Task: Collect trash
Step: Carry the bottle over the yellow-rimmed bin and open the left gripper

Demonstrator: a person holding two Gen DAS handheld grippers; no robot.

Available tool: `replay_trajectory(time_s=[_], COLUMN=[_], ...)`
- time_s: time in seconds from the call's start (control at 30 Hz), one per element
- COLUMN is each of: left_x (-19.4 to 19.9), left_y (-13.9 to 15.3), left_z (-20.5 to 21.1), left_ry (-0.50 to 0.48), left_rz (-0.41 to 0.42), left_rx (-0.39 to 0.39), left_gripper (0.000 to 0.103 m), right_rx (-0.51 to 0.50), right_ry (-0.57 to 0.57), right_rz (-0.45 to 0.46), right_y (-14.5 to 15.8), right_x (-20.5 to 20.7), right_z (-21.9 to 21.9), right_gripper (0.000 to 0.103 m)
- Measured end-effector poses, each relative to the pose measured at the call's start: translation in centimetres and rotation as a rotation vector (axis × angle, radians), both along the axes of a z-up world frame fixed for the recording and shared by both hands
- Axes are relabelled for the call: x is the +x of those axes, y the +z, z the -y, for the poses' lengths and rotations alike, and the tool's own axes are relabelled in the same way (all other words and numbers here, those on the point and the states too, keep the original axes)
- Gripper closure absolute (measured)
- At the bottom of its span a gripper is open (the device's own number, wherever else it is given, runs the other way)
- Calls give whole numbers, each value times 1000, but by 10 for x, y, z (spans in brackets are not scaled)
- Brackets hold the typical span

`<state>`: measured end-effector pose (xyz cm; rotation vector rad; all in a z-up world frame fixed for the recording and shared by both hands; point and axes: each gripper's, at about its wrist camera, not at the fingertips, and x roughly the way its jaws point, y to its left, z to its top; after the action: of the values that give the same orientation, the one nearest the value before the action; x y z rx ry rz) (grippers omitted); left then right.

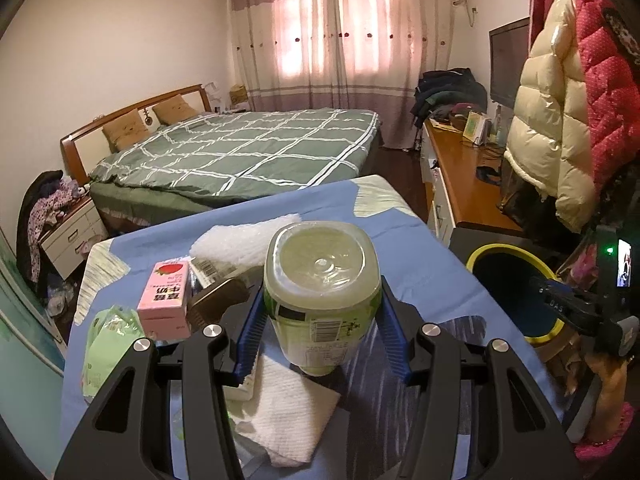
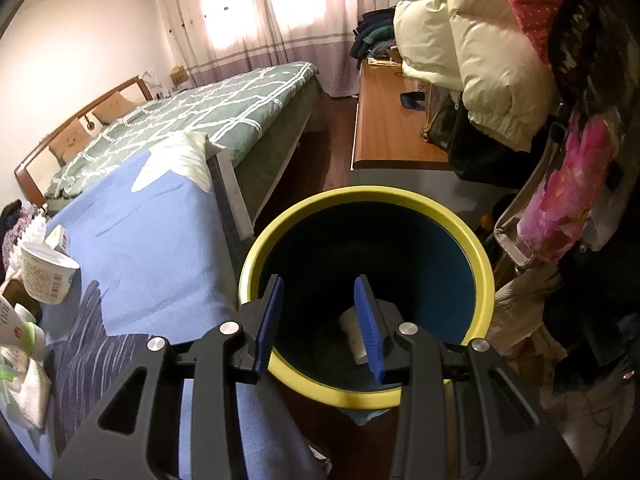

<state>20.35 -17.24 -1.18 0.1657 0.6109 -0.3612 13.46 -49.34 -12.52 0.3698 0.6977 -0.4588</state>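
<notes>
The left gripper [image 1: 322, 320] had its blue pads pressed against both sides of a pale green plastic bottle [image 1: 322, 280], held base-forward above a blue tablecloth [image 1: 420, 248], at about twelve o'clock from the fingers. More litter lay on the cloth around it: a pink strawberry milk carton [image 1: 165, 300] at nine o'clock, a white paper towel [image 1: 280, 404] at six o'clock beneath the bottle, and bubble wrap [image 1: 244, 236] at eleven o'clock. The yellow-rimmed bin [image 2: 366, 292] stood just beside the table's edge, at three o'clock in the left view. The right gripper [image 2: 320, 320] hung over the bin's mouth, fingers parted and holding nothing; a crumpled piece of trash [image 2: 354, 336] already lay inside. The carry appeared to be the step in hand; the next move likely called for swinging the bottle rightward over the rim before letting go.
</notes>
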Motion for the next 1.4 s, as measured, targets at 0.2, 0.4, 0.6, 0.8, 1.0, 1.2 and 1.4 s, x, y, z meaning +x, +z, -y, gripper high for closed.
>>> replay_trajectory(time_s=[0.2,0.4,0.6,0.8,1.0,1.2,1.4], left_x=[-13,-21,-24,-28,-17,-13,-21], left_y=[15,28,34,23,-12,-30,-7], left_z=[22,67,133,200,251,267,227], left_ry=[-63,-162,-279,-360,-397,-387,-359], left_rz=[26,43,21,7,-50,-61,-48], left_rx=[-4,-13,-39,-28,1,11,-53], left_gripper=[51,51,51,51,51,33,25], right_rx=[-21,-32,-51,-26,-2,10,15], right_ry=[-7,-30,-68,-104,-138,-143,-110], right_rz=[40,61,88,95,92,89,88], right_y=[9,16,23,19,11,7,7], right_x=[-25,-54,-82,-97,-105,-104,-99], right_z=[3,18,35,56,72,77,66], right_gripper=[57,56,54,54,50,49,48])
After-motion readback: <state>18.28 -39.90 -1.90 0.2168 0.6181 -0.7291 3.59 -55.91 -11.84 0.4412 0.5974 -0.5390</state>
